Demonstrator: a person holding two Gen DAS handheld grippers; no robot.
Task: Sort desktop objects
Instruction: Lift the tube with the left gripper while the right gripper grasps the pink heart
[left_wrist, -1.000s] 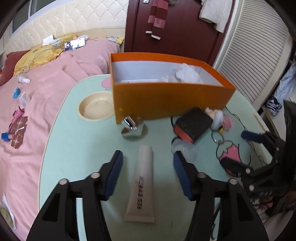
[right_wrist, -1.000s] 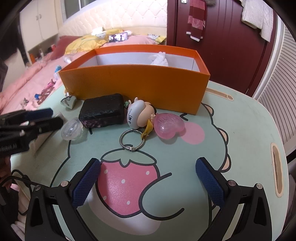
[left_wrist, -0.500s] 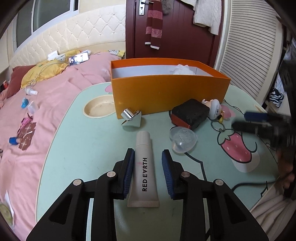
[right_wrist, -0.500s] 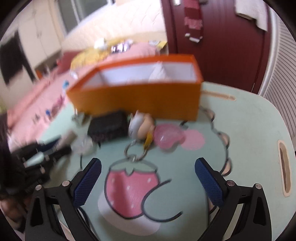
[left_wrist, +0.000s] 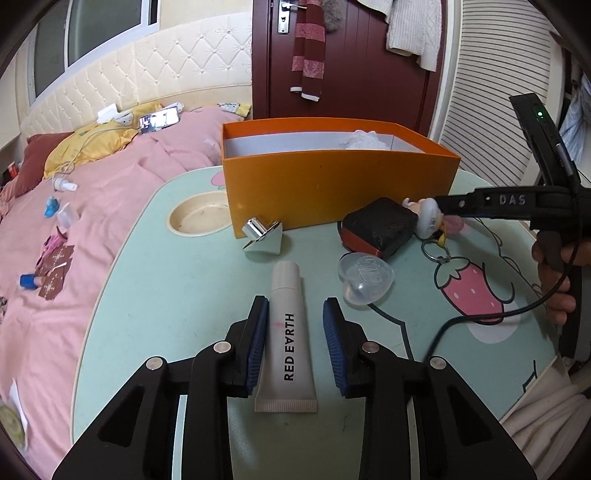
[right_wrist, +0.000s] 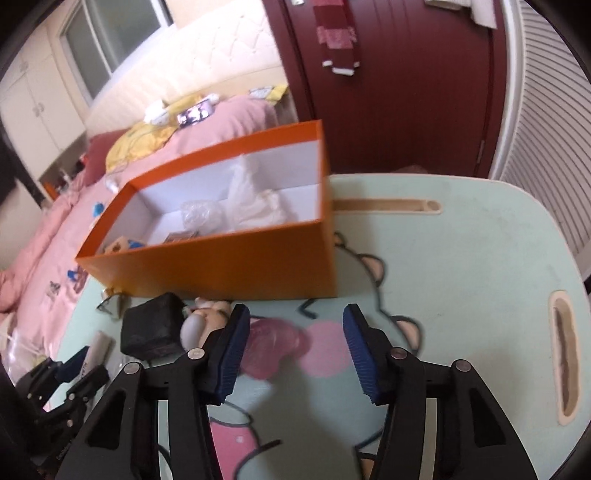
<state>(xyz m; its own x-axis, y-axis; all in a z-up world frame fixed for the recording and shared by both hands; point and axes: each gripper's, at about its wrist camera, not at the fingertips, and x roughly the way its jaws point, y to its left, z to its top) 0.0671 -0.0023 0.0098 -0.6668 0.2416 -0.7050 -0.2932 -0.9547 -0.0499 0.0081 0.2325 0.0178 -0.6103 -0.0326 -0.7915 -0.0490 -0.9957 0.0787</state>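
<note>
A white RED EARTH tube lies on the green table between the pads of my left gripper. The left pad rests against it; a sliver of table shows at the right pad. My right gripper hovers in front of the orange box, jaws closing. A blurred pink heart lies between them near the left pad, untouched. A doll keychain and a black case sit just left of it. In the left wrist view lie a clear heart and a silver piece.
The orange box holds white wrapping and small items. A round cup recess sits left of it, a slot at the table's right edge. A black cable trails from a hand. A pink bed borders the left.
My left jaws narrowed around the tube, then held still. My right gripper swung forward toward the box, rolled, and its jaws came much closer together around the pink heart.
</note>
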